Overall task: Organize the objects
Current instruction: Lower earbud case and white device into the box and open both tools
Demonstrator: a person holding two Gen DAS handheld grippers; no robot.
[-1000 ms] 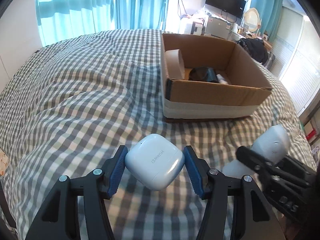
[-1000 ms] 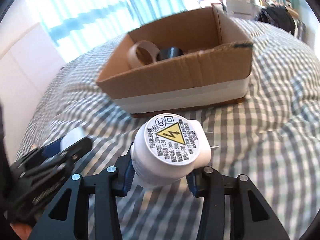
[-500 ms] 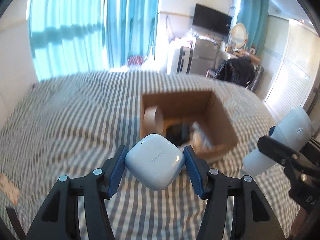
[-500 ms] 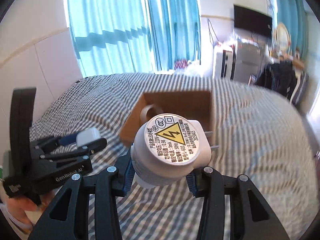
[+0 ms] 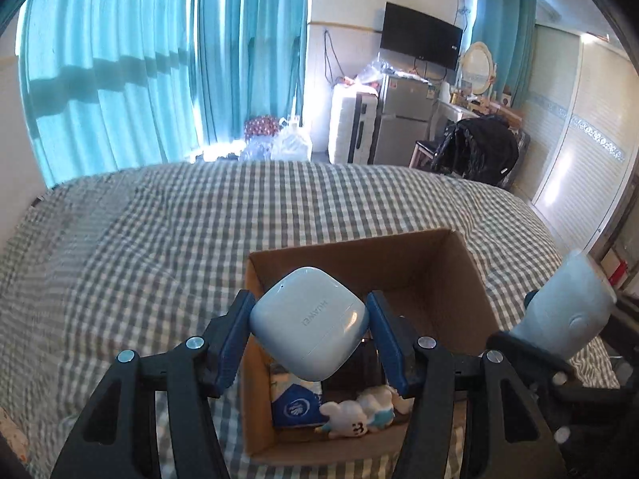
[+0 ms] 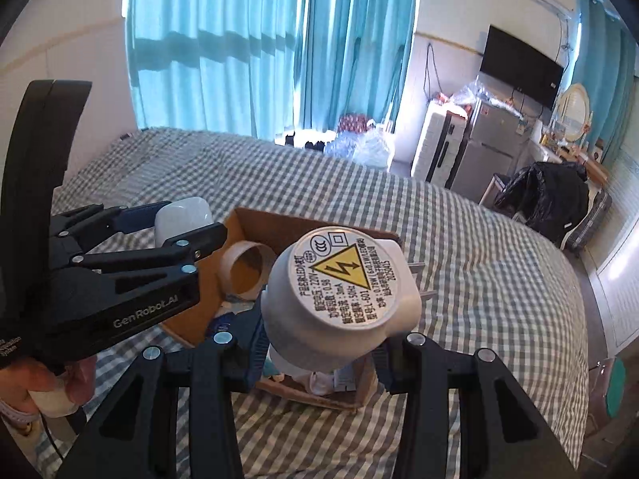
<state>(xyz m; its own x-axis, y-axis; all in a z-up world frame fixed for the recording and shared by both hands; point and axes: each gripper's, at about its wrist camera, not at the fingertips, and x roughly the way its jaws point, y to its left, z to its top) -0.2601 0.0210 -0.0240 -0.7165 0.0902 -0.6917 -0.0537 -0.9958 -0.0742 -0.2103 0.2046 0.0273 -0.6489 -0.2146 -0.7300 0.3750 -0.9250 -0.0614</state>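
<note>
My left gripper (image 5: 309, 333) is shut on a white earbuds case (image 5: 307, 329) and holds it above the open cardboard box (image 5: 459, 279) on the checked bed. My right gripper (image 6: 319, 349) is shut on a white plug-in device (image 6: 339, 291) with a yellow warning label, also held over the box (image 6: 263, 223). The left gripper with the case shows in the right wrist view (image 6: 183, 221), and the plug-in device shows at the right of the left wrist view (image 5: 567, 311). Inside the box lie a tape roll (image 6: 243, 267), a blue packet (image 5: 295, 403) and a white plush toy (image 5: 359, 409).
The checked bedcover (image 5: 159, 239) spreads around the box. Beyond the bed are teal curtains (image 5: 120, 80), bags on the floor (image 5: 279, 139), a small fridge (image 5: 403, 119), a wall television (image 5: 419, 40) and a chair with black clothing (image 5: 479, 147).
Both grippers have risen and moved forward, from low in front of the box to above it, each keeping its object. I now look down into the box.
</note>
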